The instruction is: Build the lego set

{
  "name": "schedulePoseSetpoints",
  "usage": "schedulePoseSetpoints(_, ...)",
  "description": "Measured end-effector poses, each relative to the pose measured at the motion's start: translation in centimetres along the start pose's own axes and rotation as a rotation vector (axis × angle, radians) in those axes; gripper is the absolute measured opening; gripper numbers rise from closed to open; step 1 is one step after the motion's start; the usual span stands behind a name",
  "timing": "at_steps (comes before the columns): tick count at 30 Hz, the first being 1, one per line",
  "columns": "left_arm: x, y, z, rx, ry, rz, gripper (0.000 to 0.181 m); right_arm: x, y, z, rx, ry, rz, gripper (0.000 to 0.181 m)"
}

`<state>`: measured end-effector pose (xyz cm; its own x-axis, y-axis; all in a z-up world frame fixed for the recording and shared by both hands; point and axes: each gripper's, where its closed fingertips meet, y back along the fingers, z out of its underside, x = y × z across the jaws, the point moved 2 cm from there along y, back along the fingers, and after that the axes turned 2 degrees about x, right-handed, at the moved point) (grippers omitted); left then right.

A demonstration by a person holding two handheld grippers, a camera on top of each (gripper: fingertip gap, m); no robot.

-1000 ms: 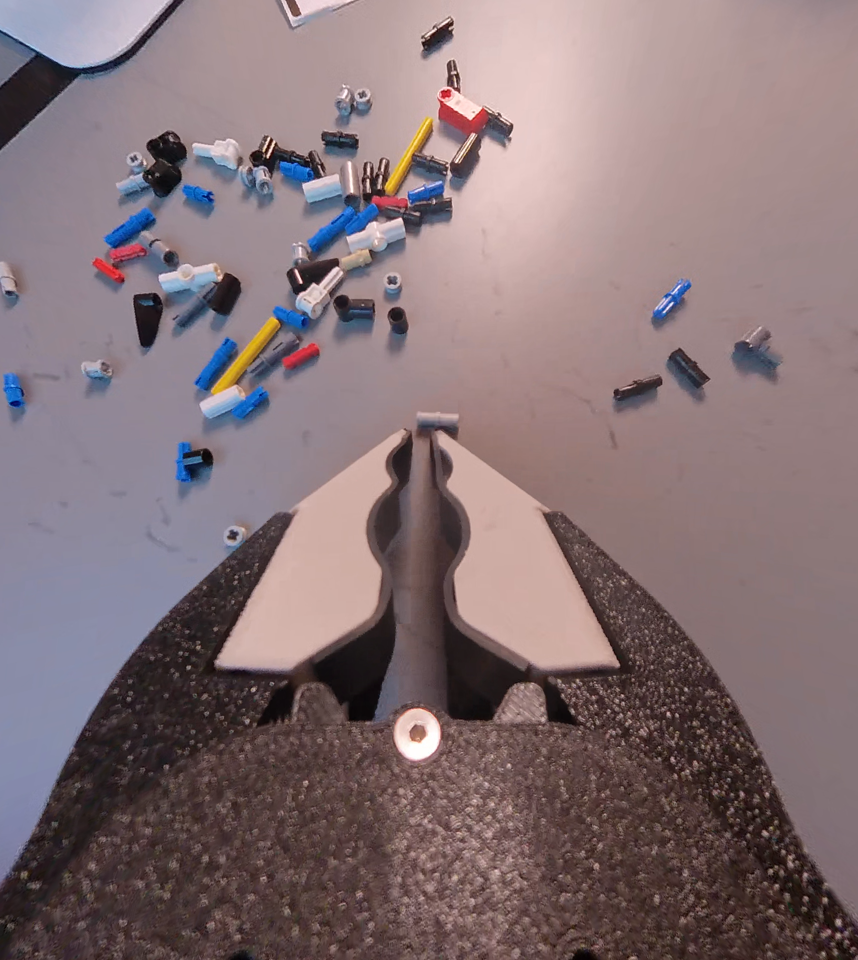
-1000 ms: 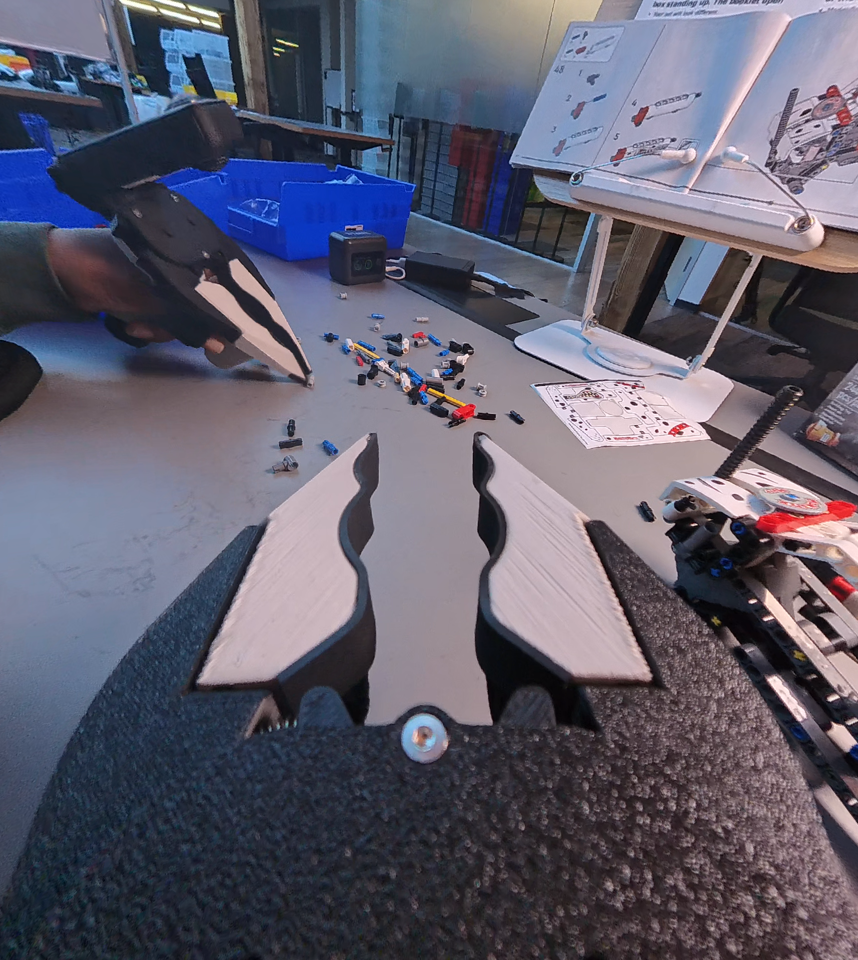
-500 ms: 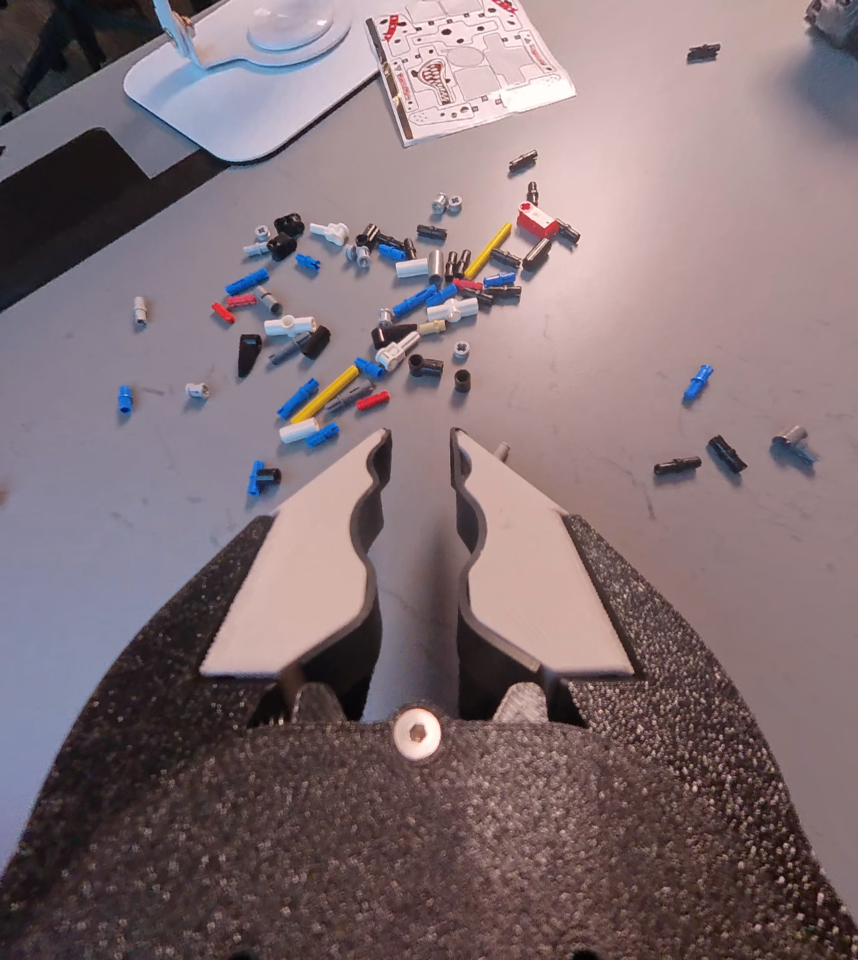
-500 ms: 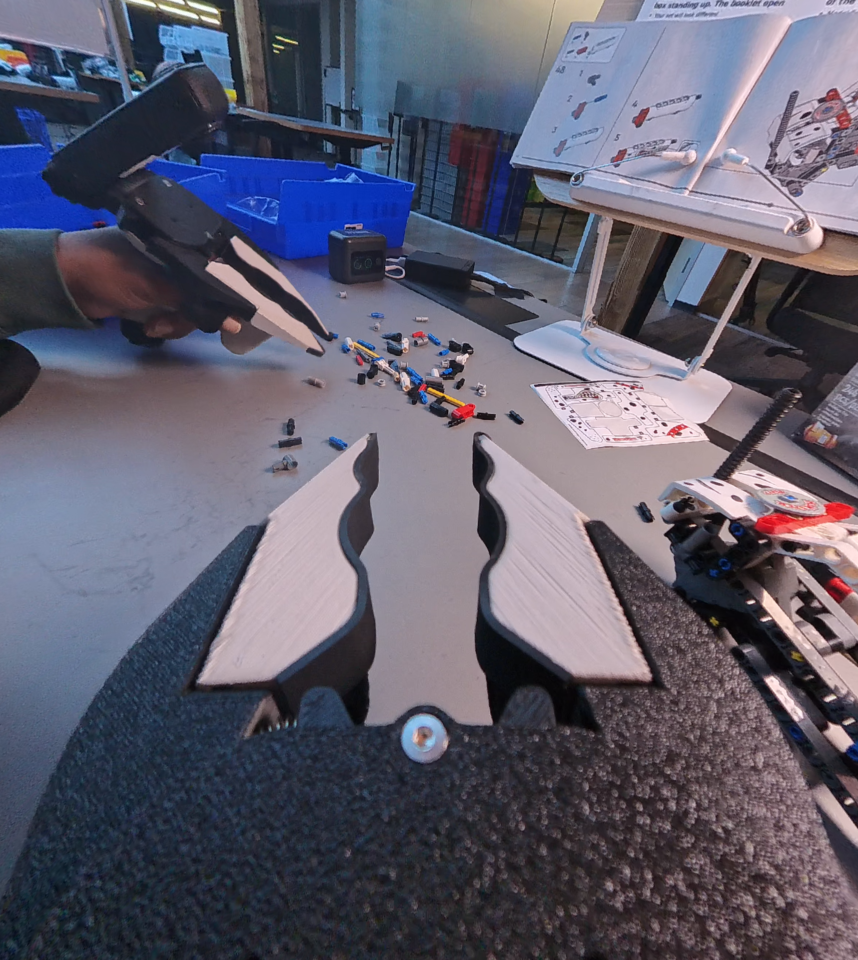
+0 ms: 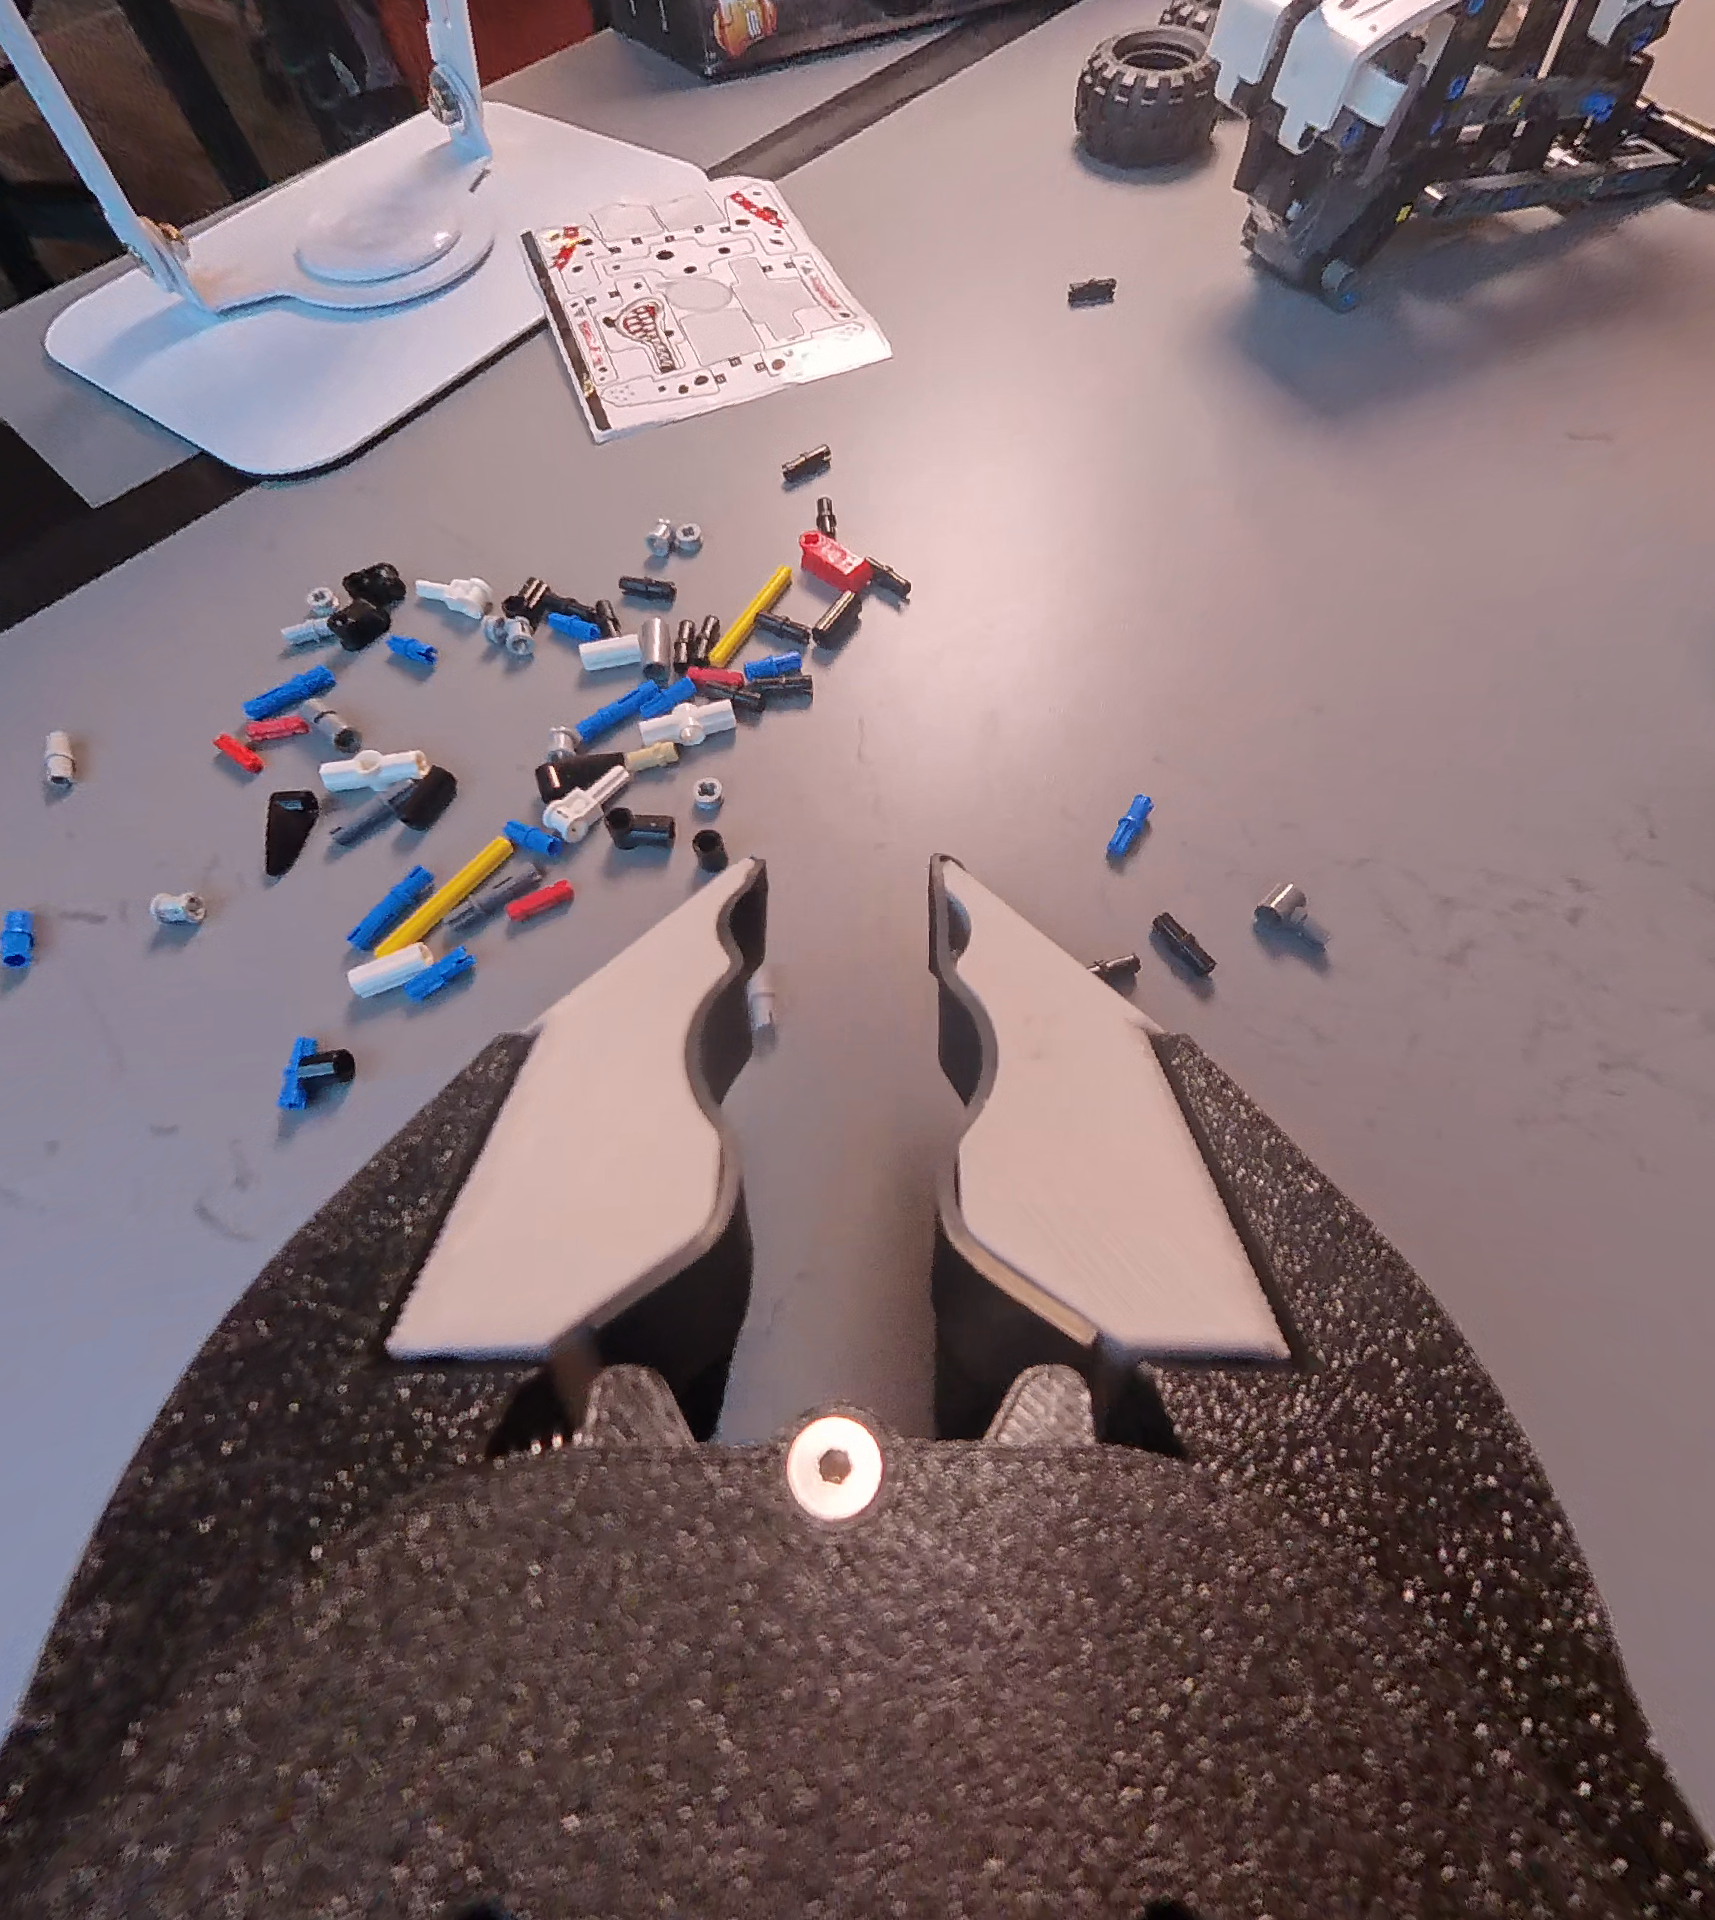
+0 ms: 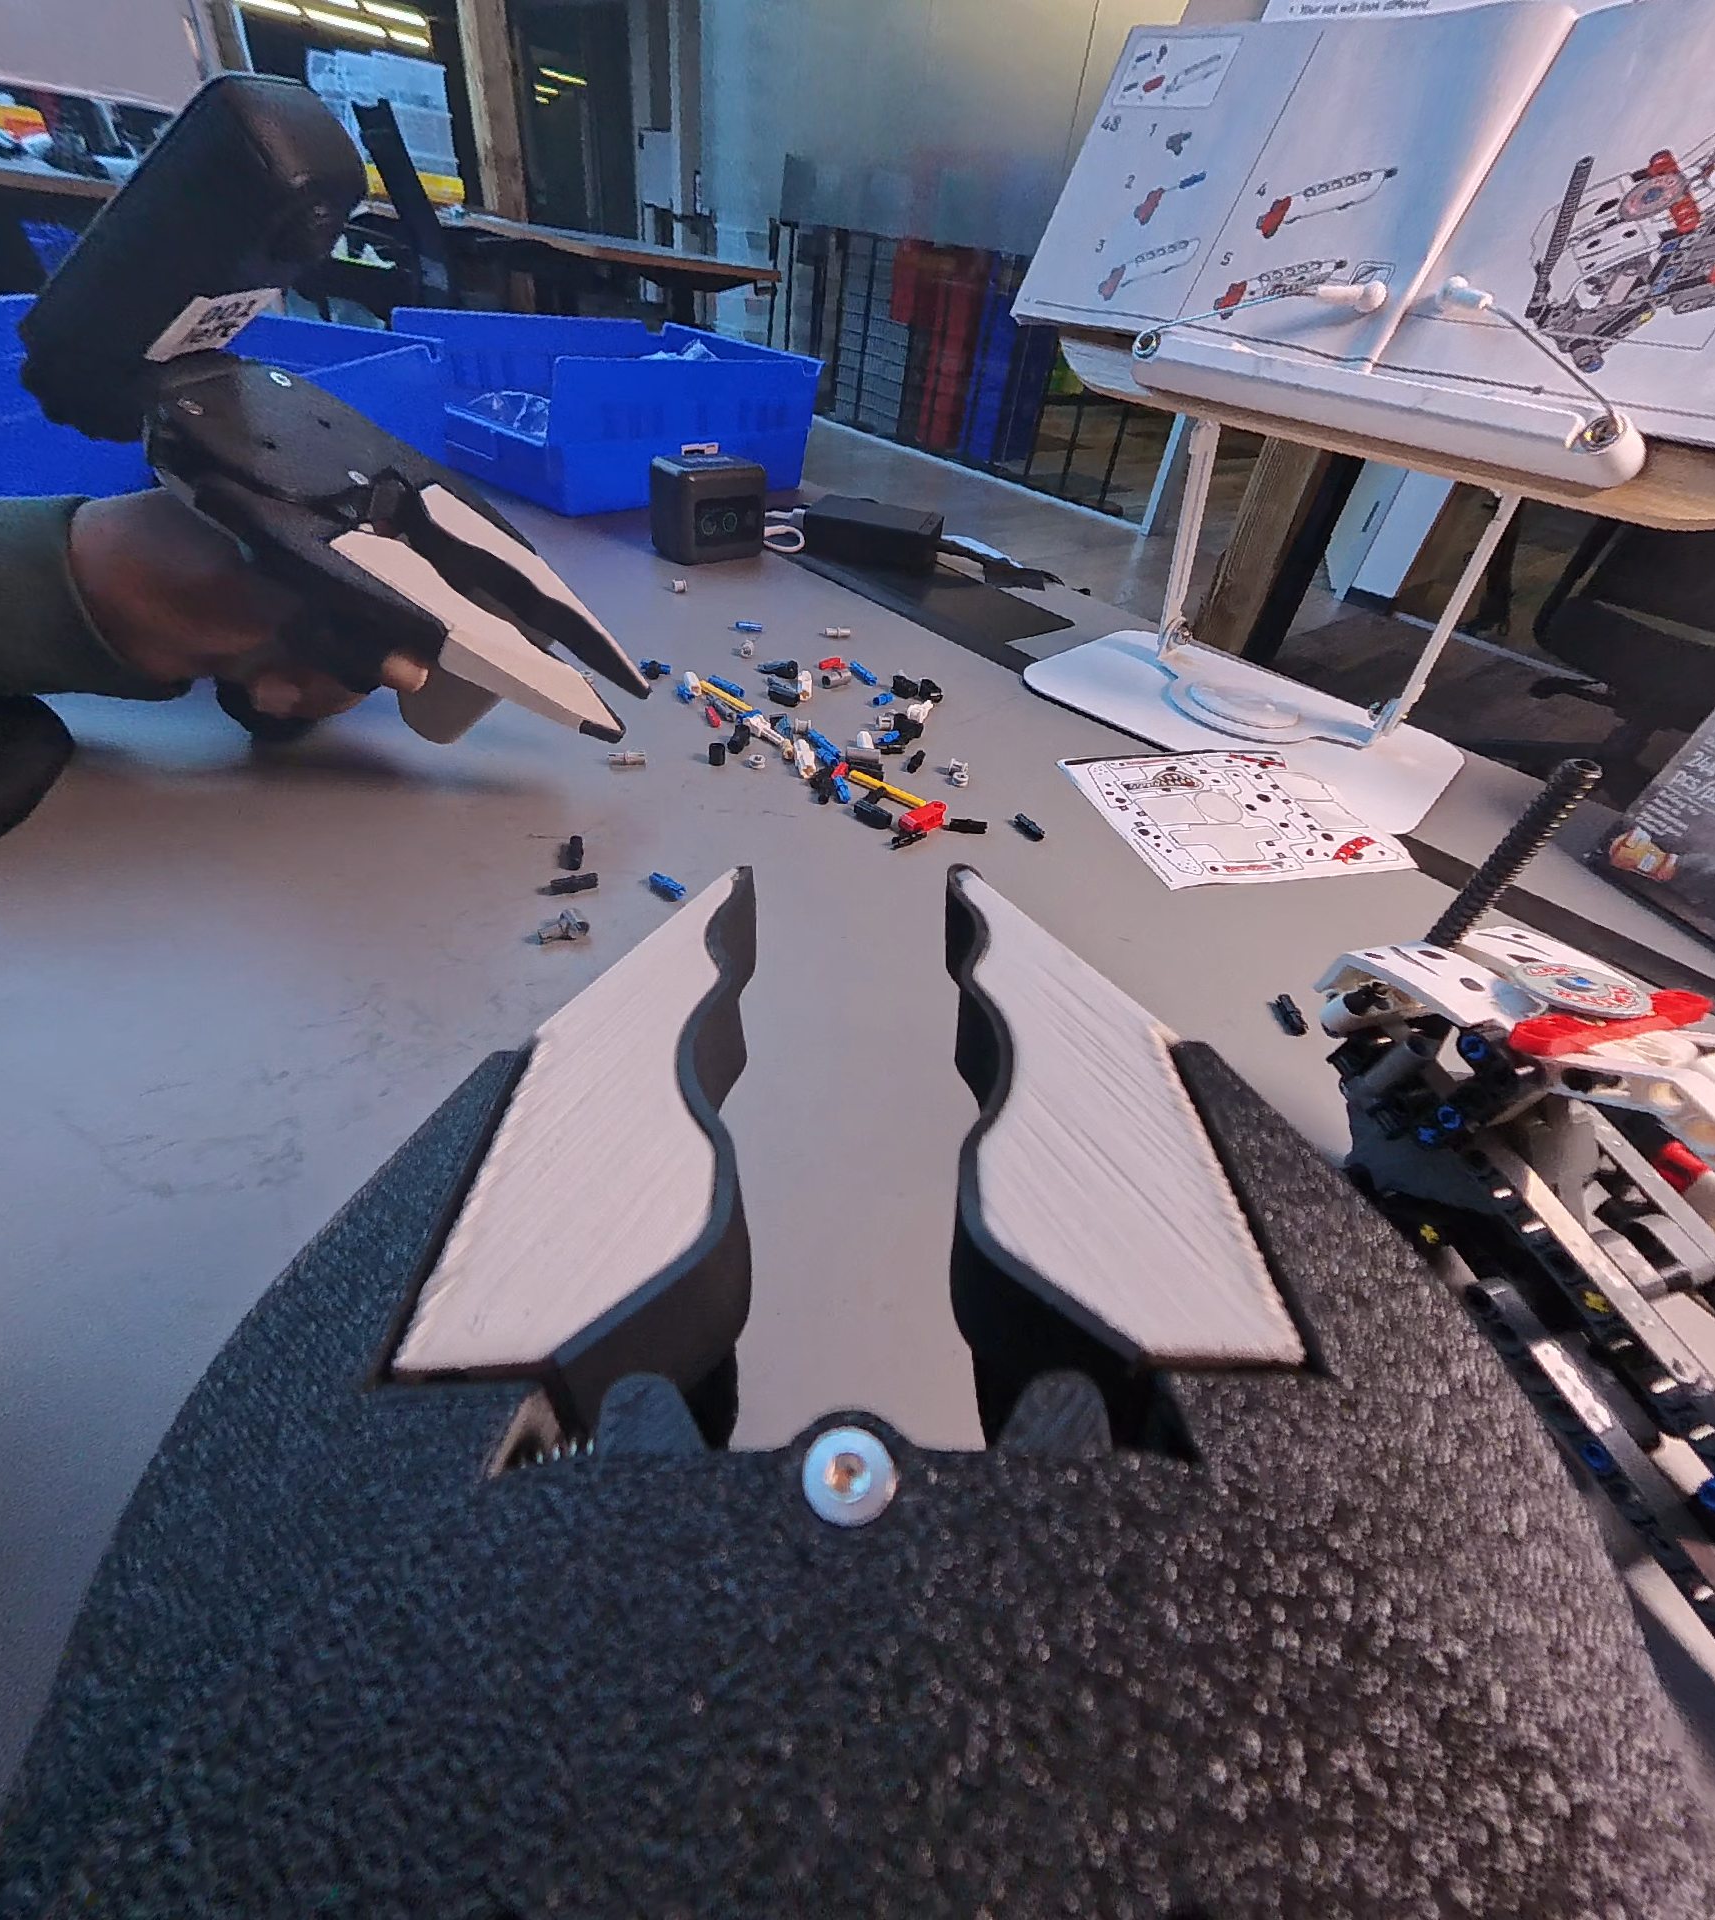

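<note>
Your left gripper (image 5: 848, 873) hangs wide and empty above the grey table (image 5: 1352, 727); the loose pieces (image 5: 562, 727) scatter at its eleven o'clock, and a small pale pin (image 5: 761, 1003), perhaps grey, lies beneath its fingers. Your right gripper (image 6: 850, 883) gapes empty too, the half-built model (image 6: 1580, 1101) at its three o'clock.

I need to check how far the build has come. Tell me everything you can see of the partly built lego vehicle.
The partly built lego vehicle rests on the grey table, to the right of the open right gripper, which does not touch it. It looks like plastic: a black beam chassis with blue pins, white panels on top, red pieces, a round printed disc and a black threaded rod slanting upward. In the left wrist view a loose black tyre lies beside it. Its far end is cropped.
</note>
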<state>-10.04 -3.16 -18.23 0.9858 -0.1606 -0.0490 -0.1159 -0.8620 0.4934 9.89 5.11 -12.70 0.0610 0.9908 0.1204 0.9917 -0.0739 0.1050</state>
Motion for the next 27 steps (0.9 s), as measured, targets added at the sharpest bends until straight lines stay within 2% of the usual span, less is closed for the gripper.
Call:
schedulePoseSetpoints(5,-1.1,-0.6,0.1,-0.026,0.054,-0.024,0.028,0.1,-0.1,0.1,-0.006,-0.004,0.002,0.037)
schedulePoseSetpoints(12,-4.1,-3.2,-1.1,-0.061,0.041,-0.040,0.022,0.0,-0.1,0.1,-0.007,0.000,-0.002,0.037)
schedulePoseSetpoints(19,-1.7,-7.8,-3.5,-0.114,-0.061,0.102,0.022,0.0,-0.1,0.1,-0.007,0.000,-0.007,0.037)
schedulePoseSetpoints(23,-0.9,-10.5,-4.1,-0.176,-0.040,0.118,0.020,0.1,0.0,0.0,-0.002,-0.004,-0.002,0.037)
schedulePoseSetpoints(27,-0.7,-11.9,-3.9,-0.218,-0.017,0.113,0.019,0.1,0.1,-0.1,0.005,-0.003,0.000,0.037)
